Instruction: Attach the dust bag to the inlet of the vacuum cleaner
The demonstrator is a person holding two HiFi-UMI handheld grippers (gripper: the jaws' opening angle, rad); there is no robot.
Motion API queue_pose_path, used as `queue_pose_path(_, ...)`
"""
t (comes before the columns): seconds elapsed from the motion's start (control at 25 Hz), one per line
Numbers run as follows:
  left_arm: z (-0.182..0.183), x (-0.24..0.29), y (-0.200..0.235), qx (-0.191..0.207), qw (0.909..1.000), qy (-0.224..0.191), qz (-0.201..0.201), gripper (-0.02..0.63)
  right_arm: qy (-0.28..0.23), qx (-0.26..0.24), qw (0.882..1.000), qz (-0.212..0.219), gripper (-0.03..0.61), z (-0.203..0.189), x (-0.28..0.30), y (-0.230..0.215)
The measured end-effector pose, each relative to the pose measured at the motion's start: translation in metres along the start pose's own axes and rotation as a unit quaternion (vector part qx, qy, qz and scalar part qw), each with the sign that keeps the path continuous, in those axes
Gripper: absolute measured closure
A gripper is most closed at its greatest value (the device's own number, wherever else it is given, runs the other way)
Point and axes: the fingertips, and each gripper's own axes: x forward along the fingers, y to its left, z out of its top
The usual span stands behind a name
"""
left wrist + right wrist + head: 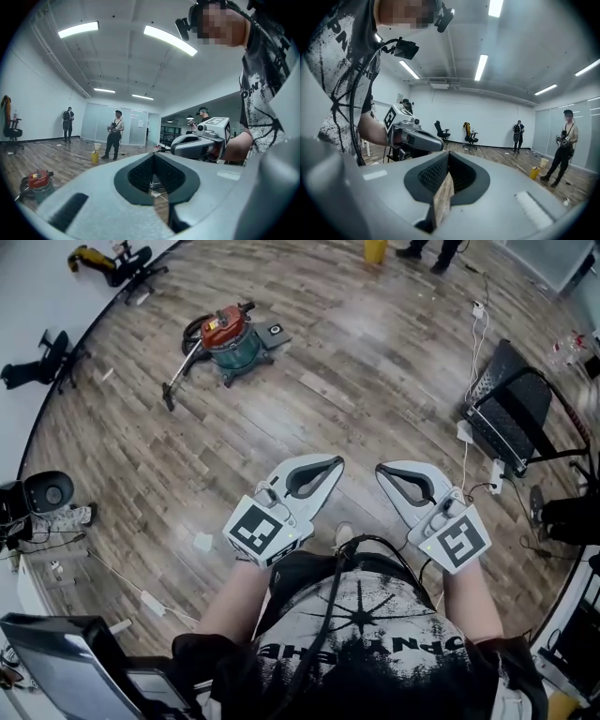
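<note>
The vacuum cleaner (228,339), a green drum with a red top, a hose and a floor wand, stands on the wood floor at the upper left; it also shows low at the left in the left gripper view (37,183). A dark flat piece with a white patch (273,333) lies right beside it; I cannot tell whether this is the dust bag. My left gripper (336,463) (153,155) and right gripper (381,469) (446,154) are held close to my body, far from the vacuum. Both are shut with nothing between the jaws.
A black metal frame (517,412) stands at the right with white cables and plugs (466,431) beside it. Office chairs (124,262) line the curved wall at the left. A yellow bucket (375,249) and people (114,134) are at the far end. A dark screen (56,662) sits at the lower left.
</note>
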Motion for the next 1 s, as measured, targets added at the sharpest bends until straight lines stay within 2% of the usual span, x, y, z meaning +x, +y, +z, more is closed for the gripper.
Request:
queue_pose_path(0.2,0.006,0.029,-0.002,0.006,1.0,-0.001,-0.008,0.614,-0.018,0.031,0.999,-0.006,0.571,0.001,-0.013,-0.025)
queue_pose_path(0.36,0.004,0.036,-0.001,0.014,0.9998,0.002,-0.011,0.614,-0.018,0.034,0.999,-0.009,0.572,-0.003,-0.012,-0.033)
queue_pose_path(0.56,-0.001,0.038,0.02,-0.002,1.0,0.0,-0.002,0.614,-0.014,0.031,0.999,-0.006,0.571,-0.008,0.006,-0.046)
queue_pose_path(0.76,-0.004,0.047,0.062,-0.015,0.9999,-0.005,-0.004,0.614,-0.001,0.024,1.0,-0.004,0.572,-0.015,0.041,-0.064)
queue_pose_path(1.0,0.014,0.064,0.129,0.003,0.9998,-0.012,-0.014,0.614,0.003,0.014,1.0,-0.018,0.572,-0.016,0.097,-0.114)
